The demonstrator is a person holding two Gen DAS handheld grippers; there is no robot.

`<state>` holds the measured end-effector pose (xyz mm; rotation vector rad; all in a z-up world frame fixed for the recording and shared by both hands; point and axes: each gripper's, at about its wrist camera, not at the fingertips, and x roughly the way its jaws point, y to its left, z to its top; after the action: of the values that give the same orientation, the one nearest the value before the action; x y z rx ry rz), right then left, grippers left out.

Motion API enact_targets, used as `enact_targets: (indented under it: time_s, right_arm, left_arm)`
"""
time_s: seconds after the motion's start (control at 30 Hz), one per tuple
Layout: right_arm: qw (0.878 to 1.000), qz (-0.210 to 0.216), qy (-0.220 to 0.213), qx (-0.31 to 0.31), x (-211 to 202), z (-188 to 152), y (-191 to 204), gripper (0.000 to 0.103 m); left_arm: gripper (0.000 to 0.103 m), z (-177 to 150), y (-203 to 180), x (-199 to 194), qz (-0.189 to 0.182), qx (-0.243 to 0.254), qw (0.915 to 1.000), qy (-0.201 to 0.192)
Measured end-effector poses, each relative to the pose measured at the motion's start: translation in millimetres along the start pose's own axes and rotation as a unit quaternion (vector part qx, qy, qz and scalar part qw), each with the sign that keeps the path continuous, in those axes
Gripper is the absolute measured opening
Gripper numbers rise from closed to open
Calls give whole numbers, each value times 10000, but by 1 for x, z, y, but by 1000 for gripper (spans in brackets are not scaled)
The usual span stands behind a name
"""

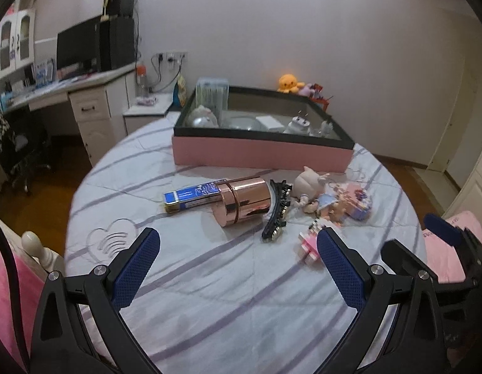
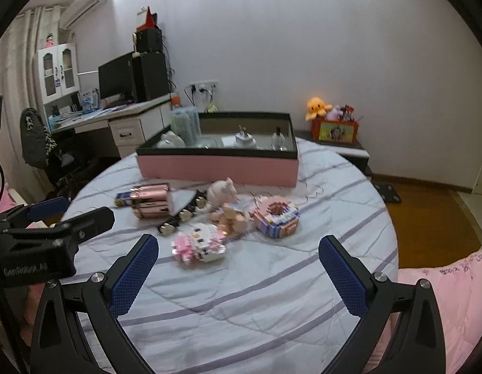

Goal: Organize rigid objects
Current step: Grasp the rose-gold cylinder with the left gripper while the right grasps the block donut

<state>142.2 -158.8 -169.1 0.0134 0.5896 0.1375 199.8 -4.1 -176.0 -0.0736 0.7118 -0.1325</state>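
On the striped bed cover lie a rose-gold canister (image 1: 242, 201) on its side, a blue box (image 1: 191, 198), a black hair clip (image 1: 277, 213), a small doll (image 1: 315, 193), a pink brick cat (image 2: 199, 246) and a pink brick ring (image 2: 275, 216). Behind them stands a pink box with a black rim (image 1: 259, 151) that holds several small items. My left gripper (image 1: 238, 268) is open and empty, short of the canister. My right gripper (image 2: 238, 275) is open and empty, just short of the brick cat.
A desk with a monitor (image 1: 77, 45) and a chair stand at the left. A bedside table with plush toys (image 2: 333, 124) is behind the box. The bed's edge drops to a wooden floor (image 2: 434, 227) at the right. A pink blanket (image 2: 443, 296) lies at the near right.
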Motion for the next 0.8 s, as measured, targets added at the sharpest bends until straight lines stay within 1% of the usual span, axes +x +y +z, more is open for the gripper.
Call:
enact_targets:
  time_s: [0.23,0.33,0.37,0.47,0.53,0.57,0.6,0.63,0.67,0.7,0.77,0.8]
  right_arm:
    - [9997,-101,181,108,31,9,-24,103]
    - [9994,-153,280,127,43,12,-34,103]
    - [9992,-193,320,141,48,13,-39,103]
    - [9986,-255,419,194,58,15,-47,103]
    - [9978,-332,538,205,67,16,-53,103]
    - [9975,-302,607,214,72,16,-55,103]
    - [9973,-271,651,216,76,17,-57,103]
    - [9967,-260,738,203,81,17,-58,103]
    - [9958,-237,867,161,87,17,-57,103]
    - [9952,-196,952,120,92,18,-56,103]
    - [9932,-148,1151,8,103,19,-52,103]
    - [9932,-112,1162,-18,104,20,-51,103]
  left_arm:
    - [102,20,-1,57,232,-411,9977,479]
    - [102,25,0,75,377,-470,9962,629]
    - [102,26,-1,79,391,-467,9959,663]
    - [102,28,1,100,435,-474,9933,960]
    - [100,28,3,108,482,-500,9924,1018]
    - [98,29,5,109,448,-509,9929,981]
    - [88,30,6,109,478,-482,9931,954]
    - [81,30,5,110,517,-393,9931,975]
    - [76,30,5,109,510,-301,9936,957]
    - [64,30,3,107,447,-182,9945,932]
    - [64,29,1,104,433,-36,9947,935]
    - [64,28,2,103,416,7,9948,925]
